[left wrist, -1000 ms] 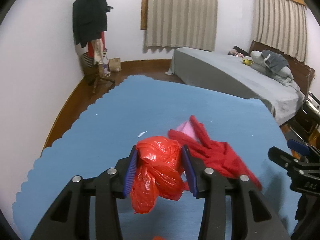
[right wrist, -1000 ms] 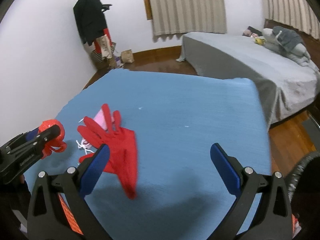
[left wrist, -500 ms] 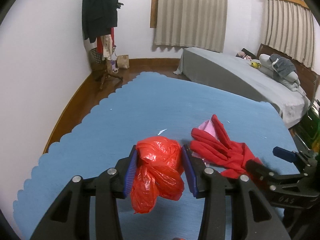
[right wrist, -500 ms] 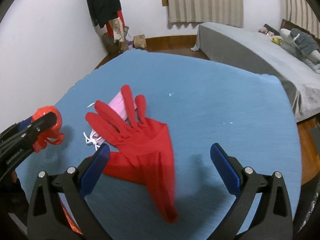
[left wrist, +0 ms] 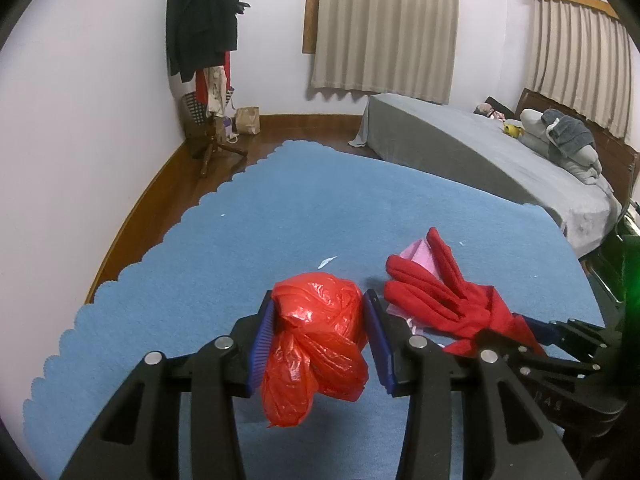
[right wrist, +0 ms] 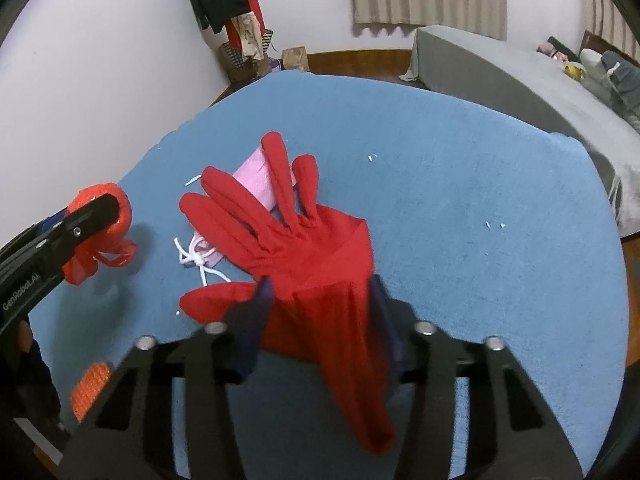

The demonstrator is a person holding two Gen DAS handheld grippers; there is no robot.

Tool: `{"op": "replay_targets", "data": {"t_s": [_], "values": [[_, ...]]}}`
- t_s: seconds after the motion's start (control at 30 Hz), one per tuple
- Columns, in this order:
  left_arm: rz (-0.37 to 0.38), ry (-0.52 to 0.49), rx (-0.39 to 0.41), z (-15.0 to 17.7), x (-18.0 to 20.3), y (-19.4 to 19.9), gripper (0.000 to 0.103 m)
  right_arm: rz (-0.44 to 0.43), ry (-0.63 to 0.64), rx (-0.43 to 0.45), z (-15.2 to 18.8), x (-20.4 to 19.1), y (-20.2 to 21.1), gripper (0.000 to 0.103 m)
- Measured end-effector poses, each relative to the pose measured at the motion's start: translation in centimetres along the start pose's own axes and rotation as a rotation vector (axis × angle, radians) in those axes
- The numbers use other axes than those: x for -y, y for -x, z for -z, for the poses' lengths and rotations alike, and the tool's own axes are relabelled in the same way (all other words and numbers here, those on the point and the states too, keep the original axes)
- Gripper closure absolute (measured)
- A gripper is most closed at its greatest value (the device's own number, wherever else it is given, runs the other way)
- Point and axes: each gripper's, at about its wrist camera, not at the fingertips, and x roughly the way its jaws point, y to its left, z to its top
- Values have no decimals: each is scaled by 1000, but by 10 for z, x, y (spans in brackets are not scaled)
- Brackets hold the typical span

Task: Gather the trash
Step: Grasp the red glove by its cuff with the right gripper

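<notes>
Red cloth glove [right wrist: 304, 240] in your right gripper [right wrist: 320, 300] may drag the pink mask [right wrist: 256, 178] underneath; your left gripper [left wrist: 320, 320] clamps the red plastic bag [left wrist: 316, 332].

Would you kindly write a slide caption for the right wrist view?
Right gripper straddles the cuff of a red glove lying on the blue carpet, partly over a pink mask.
</notes>
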Motion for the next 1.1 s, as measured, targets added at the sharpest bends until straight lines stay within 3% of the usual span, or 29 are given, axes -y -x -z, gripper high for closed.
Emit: {"op": "replay_targets", "data": {"t_s": [0.13,0.5,0.67,0.73,0.8,0.97,1.1], "values": [[5,-5,3,-1,3,2,60,-16,-8,-2,0,4,3,96],[21,-11,11,-3,9,6,60,-60,-23,31,-2,8,21,98],[16,-6,6,-2,10,4,60,-114,4,-13,1,-2,14,89],[10,-4,6,-2,9,3,60,-149,2,-27,2,-4,13,73],[3,-7,6,-1,8,2,60,-165,2,-24,2,-5,16,65],[-3,-2,4,-1,7,-1,60,-187,-52,-3,-1,4,29,59],[-1,2,5,0,9,-1,60,-140,-77,16,-7,15,33,59]]}}
